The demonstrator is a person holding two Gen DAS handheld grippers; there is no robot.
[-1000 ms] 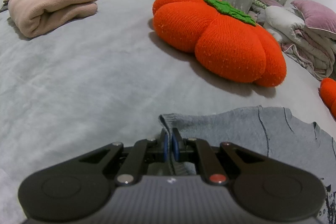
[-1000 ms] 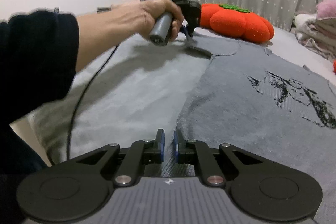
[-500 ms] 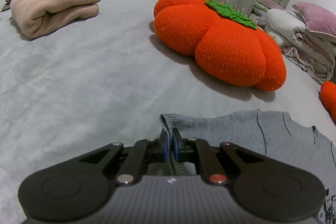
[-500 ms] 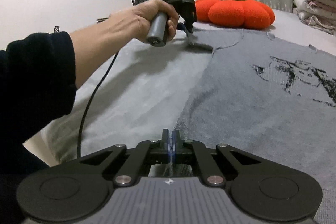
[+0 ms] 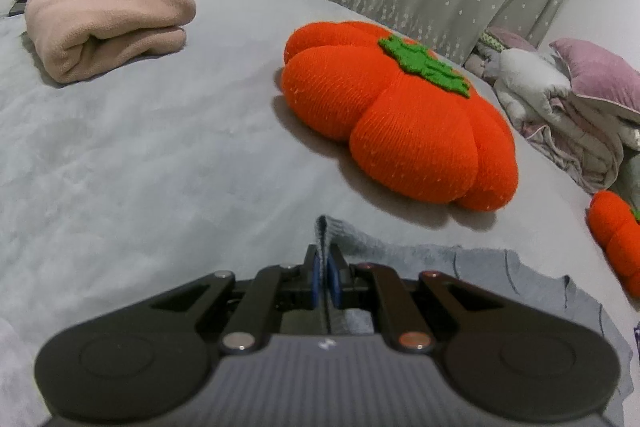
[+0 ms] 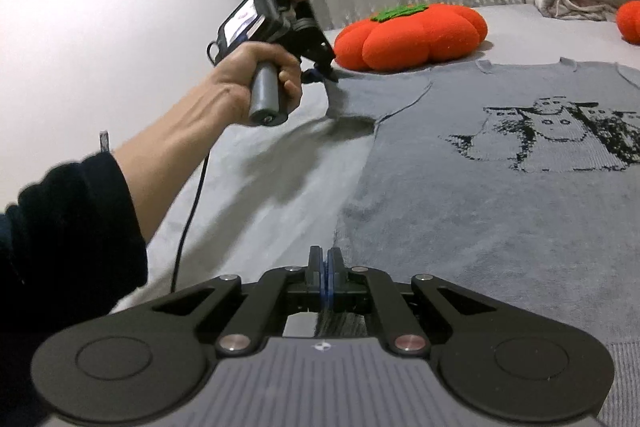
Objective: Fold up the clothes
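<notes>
Since 1 second ago, the right claw (image 6: 324,259) has closed from a narrow gap onto the lower left edge of the grey sweater (image 6: 500,211), which lies flat on the bed (image 5: 140,155). The left claw (image 5: 324,267) keeps the sleeve end pinched, a little raised. Just beyond lies an orange pumpkin cushion (image 5: 400,123); further left, a folded pink blanket (image 5: 108,23).

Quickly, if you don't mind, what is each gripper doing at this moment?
Left gripper: closed on the sleeve edge of the grey sweater.
Right gripper: closed on the sweater's lower side edge.
</notes>
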